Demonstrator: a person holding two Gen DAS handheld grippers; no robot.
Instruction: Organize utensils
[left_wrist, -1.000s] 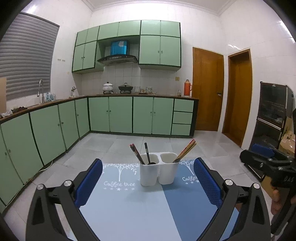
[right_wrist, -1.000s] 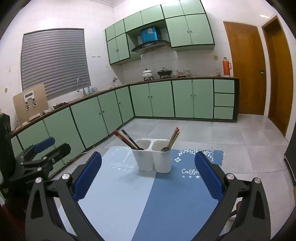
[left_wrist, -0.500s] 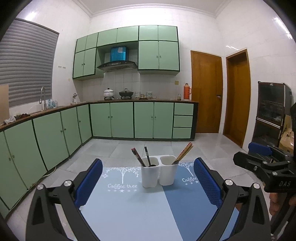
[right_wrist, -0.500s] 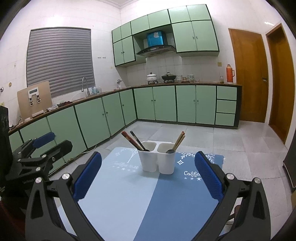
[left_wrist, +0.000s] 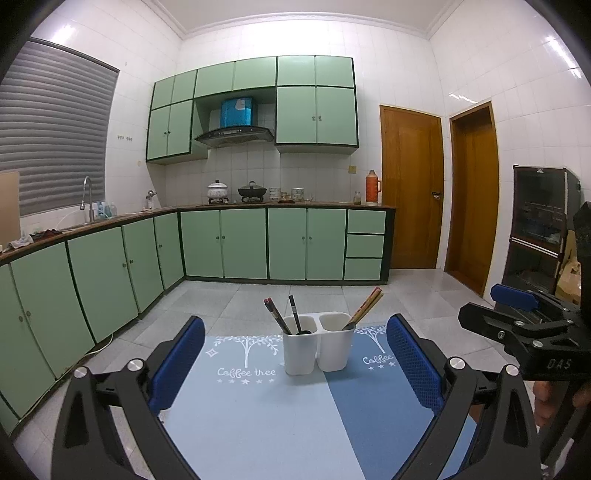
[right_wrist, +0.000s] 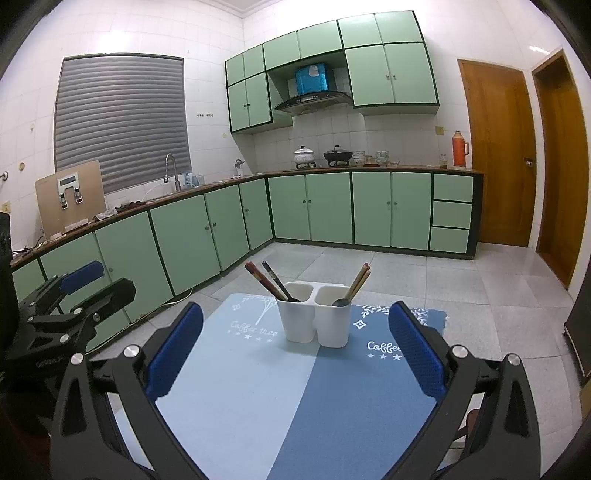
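Bare desk (right_wrist: 258, 398) all around the white holder (right_wrist: 314, 317); open approach from the near side. Above the holder, leaning chopsticks (right_wrist: 266, 280) crowding the way down.

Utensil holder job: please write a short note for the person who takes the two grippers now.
Left gripper: open, holds nothing, back from the holder.
Right gripper: open, holds nothing, also back from it.
White two-cup utensil holder stands on the blue mat.
Left cup: dark red-tipped chopsticks and a black spoon.
Right cup: light wooden chopsticks and a dark spoon.
Done: every utensil I can see is in a cup.
Left: the kinds look mixed; perhaps sort chopsticks and spoons apart.
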